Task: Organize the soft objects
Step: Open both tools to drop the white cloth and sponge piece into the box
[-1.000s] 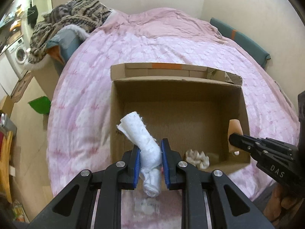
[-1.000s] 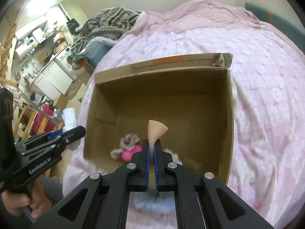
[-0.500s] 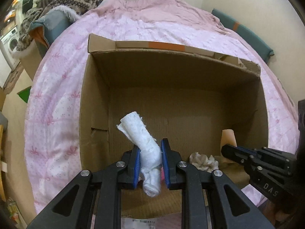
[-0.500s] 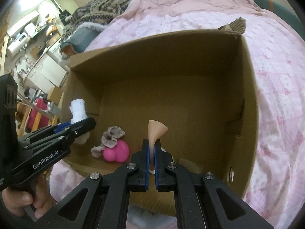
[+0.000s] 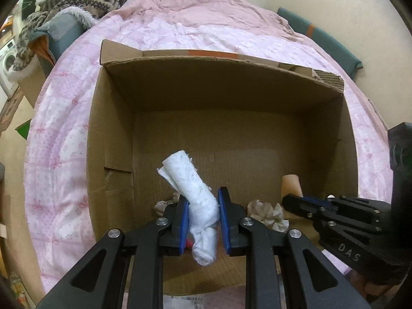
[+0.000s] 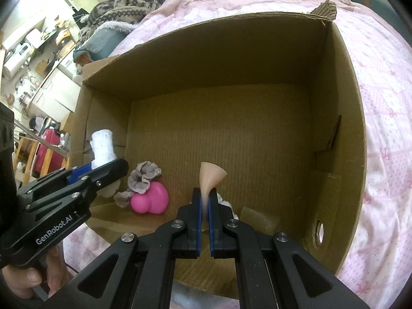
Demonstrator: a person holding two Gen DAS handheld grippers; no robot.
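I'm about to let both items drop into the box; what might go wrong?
1. The white rolled cloth, clamped off-centre in the left tool, hangs near the cardboard box's near-left wall and may catch there.
2. The thin peach piece in the right tool might cling to a pad.

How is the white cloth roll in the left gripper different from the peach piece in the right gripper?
The white cloth roll is thick, fuzzy and tilted; the peach piece is smooth, thin and flares upward. The left gripper stands wider around its roll than the right gripper. Both items are held over the cardboard box.
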